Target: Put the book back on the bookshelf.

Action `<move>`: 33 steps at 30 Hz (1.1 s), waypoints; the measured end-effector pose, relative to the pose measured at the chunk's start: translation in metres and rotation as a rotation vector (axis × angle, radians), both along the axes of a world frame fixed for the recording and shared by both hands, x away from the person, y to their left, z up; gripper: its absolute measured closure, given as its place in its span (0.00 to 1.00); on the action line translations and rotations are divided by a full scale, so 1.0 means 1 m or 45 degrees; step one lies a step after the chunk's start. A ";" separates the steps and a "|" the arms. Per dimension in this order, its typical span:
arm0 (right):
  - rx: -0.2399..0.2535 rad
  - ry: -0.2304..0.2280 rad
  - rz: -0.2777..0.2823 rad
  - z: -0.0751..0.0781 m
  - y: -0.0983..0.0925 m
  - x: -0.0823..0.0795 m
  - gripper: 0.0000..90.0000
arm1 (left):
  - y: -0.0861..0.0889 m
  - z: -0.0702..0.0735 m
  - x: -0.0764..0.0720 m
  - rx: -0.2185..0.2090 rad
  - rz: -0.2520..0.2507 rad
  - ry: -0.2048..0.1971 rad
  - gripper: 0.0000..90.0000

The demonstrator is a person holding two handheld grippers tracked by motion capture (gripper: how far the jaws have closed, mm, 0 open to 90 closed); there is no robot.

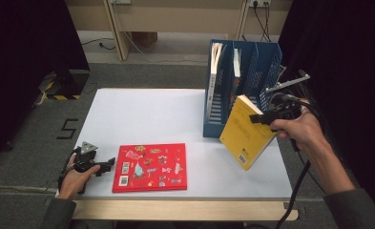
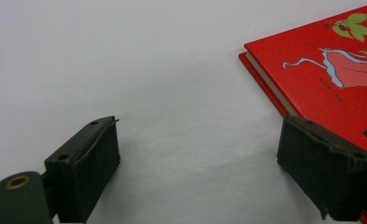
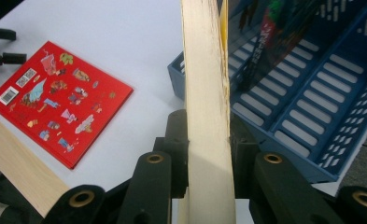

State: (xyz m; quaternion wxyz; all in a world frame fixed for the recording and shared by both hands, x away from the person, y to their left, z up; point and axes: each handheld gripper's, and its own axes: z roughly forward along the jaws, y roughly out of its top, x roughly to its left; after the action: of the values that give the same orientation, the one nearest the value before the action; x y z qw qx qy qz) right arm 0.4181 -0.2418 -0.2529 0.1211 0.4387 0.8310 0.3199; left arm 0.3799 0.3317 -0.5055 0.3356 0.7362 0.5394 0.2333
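step: filing the yellow book (image 1: pixel 246 132) into the blue rack (image 1: pixel 252 102), judging by the lift toward it
right gripper (image 1: pixel 263 117): clamped on the yellow book's edge, book tilted in the air just in front of the rack
left gripper (image 1: pixel 109 162): jaws wide, nothing between them, resting on the table (image 1: pixel 142 114) just left of the red book (image 1: pixel 150 167)
red book: flat on the table near its front edge, well apart from the rack
how to do it well: turn the yellow book upright first, line its lower edge up with a free slot, lower straight down, keep clear of the dividers and the books already standing, let go only once seated
count, books: two outside the rack, yellow and red; at least two standing inside
count, racks: one
count, grippers: two
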 end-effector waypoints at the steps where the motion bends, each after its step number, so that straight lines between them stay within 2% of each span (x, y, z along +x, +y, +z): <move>1: 0.003 -0.010 -0.006 0.002 -0.002 -0.001 0.84 | 0.000 0.000 0.000 0.000 0.000 0.000 0.13; 11: 0.010 -0.064 -0.063 0.029 -0.021 -0.005 0.84 | 0.000 0.000 0.000 0.000 0.001 0.000 0.13; 17: 0.035 -0.099 -0.115 0.041 -0.033 -0.001 0.84 | 0.000 0.000 0.000 0.001 0.000 0.000 0.13; 24: 0.052 -0.147 -0.194 0.051 -0.044 0.013 0.84 | 0.000 0.000 0.000 0.002 -0.001 0.002 0.13; 33: 0.081 -0.151 -0.245 0.050 -0.039 0.041 0.84 | 0.000 0.000 0.000 0.001 -0.002 0.002 0.13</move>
State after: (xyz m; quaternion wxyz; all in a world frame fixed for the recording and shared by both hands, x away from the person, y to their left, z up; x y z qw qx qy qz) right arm 0.4594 -0.2806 -0.2025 0.1863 0.5005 0.7657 0.3584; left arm 0.3801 0.3318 -0.5054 0.3350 0.7370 0.5390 0.2327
